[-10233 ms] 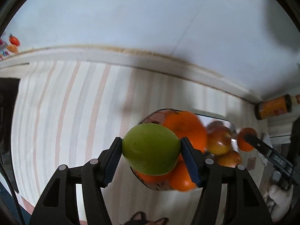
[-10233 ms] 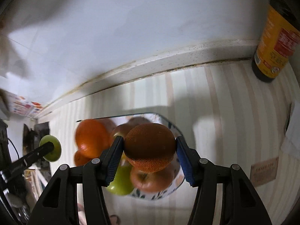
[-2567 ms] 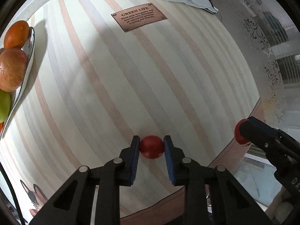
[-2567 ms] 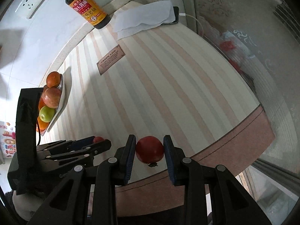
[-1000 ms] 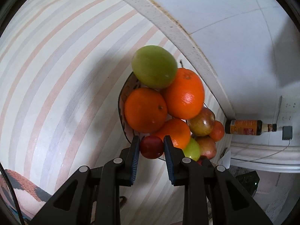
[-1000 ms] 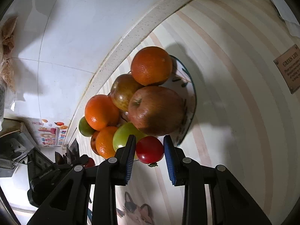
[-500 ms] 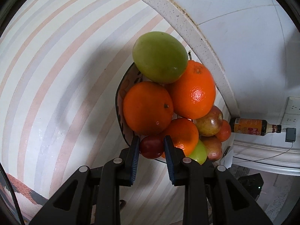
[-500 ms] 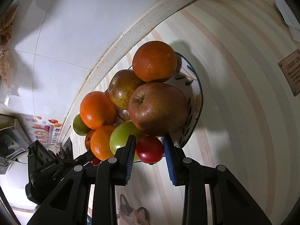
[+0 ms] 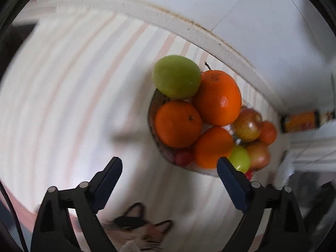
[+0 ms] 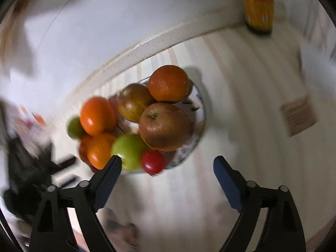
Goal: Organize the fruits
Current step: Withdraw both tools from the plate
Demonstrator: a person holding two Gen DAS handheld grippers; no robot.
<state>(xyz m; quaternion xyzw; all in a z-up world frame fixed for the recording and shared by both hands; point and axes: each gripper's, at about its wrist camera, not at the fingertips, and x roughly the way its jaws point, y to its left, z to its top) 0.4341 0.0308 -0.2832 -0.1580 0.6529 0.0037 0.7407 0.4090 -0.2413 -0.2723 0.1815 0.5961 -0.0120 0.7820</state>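
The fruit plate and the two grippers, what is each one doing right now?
Plate: piled full with fruit.
Red tomato: resting at the plate's edge, let go.
Small red fruit: tucked under the oranges, let go.
Left gripper: opening, empty.
Right gripper: opening, empty.
Bottle: standing upright.
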